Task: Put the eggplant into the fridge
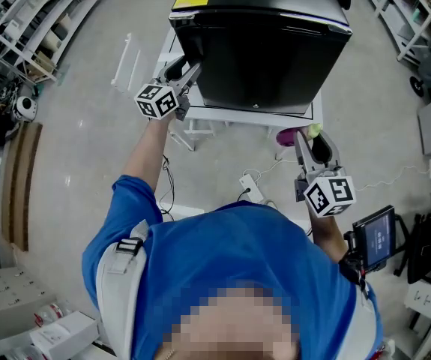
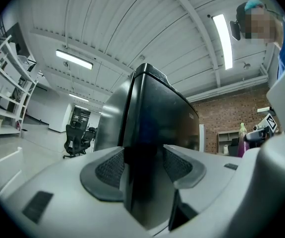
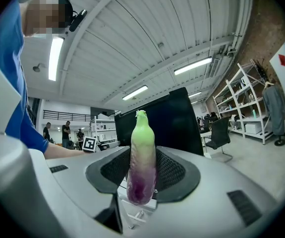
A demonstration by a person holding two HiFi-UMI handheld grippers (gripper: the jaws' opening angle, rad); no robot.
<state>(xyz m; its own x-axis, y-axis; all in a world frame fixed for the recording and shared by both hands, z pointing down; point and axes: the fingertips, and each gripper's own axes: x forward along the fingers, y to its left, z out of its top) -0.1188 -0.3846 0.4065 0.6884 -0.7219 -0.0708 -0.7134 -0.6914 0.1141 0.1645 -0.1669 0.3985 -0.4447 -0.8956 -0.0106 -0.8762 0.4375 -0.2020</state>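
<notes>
Left tool (image 2: 143, 158), jaws spread with the fridge (image 1: 267, 58) door's edge between them, probably needed to close squarely there and swing the door wide before the right tool (image 3: 142, 170), pinching the eggplant (image 3: 142, 138) between its pads, advanced.

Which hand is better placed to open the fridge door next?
Left. The left gripper, jaws open, straddles the fridge corner; the right gripper is shut on the eggplant.

Black fridge (image 1: 275, 58), purple eggplant (image 3: 141, 157) with green tip, blue shirt (image 1: 260, 261)
</notes>
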